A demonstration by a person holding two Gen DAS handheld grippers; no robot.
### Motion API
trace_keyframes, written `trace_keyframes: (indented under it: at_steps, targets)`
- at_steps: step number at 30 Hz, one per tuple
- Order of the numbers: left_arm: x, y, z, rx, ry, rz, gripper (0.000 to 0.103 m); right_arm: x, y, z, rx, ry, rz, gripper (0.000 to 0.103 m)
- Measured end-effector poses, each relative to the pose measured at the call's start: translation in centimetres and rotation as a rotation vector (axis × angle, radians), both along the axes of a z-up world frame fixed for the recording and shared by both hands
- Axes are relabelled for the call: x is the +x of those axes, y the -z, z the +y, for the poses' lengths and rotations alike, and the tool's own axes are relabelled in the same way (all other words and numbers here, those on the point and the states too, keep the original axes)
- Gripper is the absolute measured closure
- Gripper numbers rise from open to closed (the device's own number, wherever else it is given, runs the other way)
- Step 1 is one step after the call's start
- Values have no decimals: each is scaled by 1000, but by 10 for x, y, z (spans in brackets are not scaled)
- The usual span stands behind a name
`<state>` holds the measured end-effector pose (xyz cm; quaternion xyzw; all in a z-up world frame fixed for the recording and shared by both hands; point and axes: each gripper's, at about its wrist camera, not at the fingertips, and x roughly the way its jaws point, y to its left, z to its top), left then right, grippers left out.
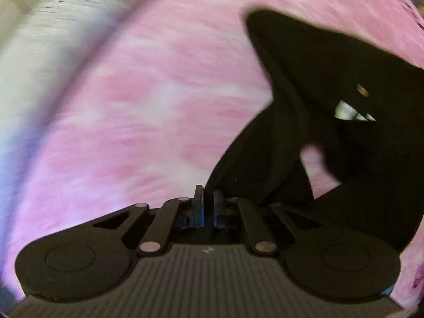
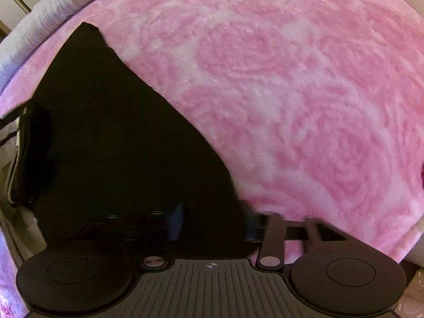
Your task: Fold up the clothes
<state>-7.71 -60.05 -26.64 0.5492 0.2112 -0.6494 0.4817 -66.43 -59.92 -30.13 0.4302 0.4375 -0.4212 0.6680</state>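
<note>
Both jaws were nearly closed, pinching a black garment (image 2: pixel 119 145): left gripper (image 1: pixel 208 206) on a band, right gripper (image 2: pixel 212 220) on an edge. The garment hung above the pink blanket (image 2: pixel 291 92). Keeping the held edge taut should help the fold fall straight.

From my left gripper (image 1: pixel 208 206) the garment (image 1: pixel 331 100) rises to the right, over the blanket (image 1: pixel 145 106); from my right gripper (image 2: pixel 212 222) it spreads left.
</note>
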Motion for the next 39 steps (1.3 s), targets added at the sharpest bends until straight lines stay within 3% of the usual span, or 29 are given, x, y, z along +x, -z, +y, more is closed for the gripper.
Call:
trace_keyframes:
  at_steps: [3,6,7,9,13,19,20,22,25,28,31,35,37,38,39]
  targets:
    - [66,-64,26,-125,-136,-101,99,16,-30,-4,-31,-77,-7,83]
    - [147,-110,57,-170,-331,-299,97,37,-64,-11,-95,-181,-16,83]
    - [170,-114,61,-146,-404,-343,94,45,-75,-16,-126,-222,-13,83]
    - [200,-108,69,-90,-529,-390,79,64,-86,-35,-184,-296,11,83]
    - [166,-79,78,-74,-472,-296,78,103,-97,-79,-307,-433,69,83]
    - [95,-38,70,-76,-352,-108,65,169,-97,-152,-508,-619,163,82]
    - [80,-32,65,-76,-331,-70,58,179,-97,-164,-541,-649,179,80]
    - [52,-21,56,-74,-290,5,55,201,-97,-188,-608,-711,210,70]
    - [7,-5,48,-61,-203,95,46,216,-89,-190,-674,-652,273,61]
    - [-25,18,56,3,-98,158,42,204,-89,-156,-559,-628,81,50]
    - [-56,49,65,68,14,112,41,189,-89,-120,-419,-608,-133,41]
    - [-63,86,64,150,37,88,42,218,-74,-73,-329,-854,-220,36]
    - [-63,96,64,181,21,118,60,240,-60,-68,-280,-919,-246,36]
    - [-65,99,65,200,24,129,84,250,-52,-72,-235,-920,-272,41]
    - [-66,102,66,218,28,139,90,255,-46,-77,-196,-905,-278,52]
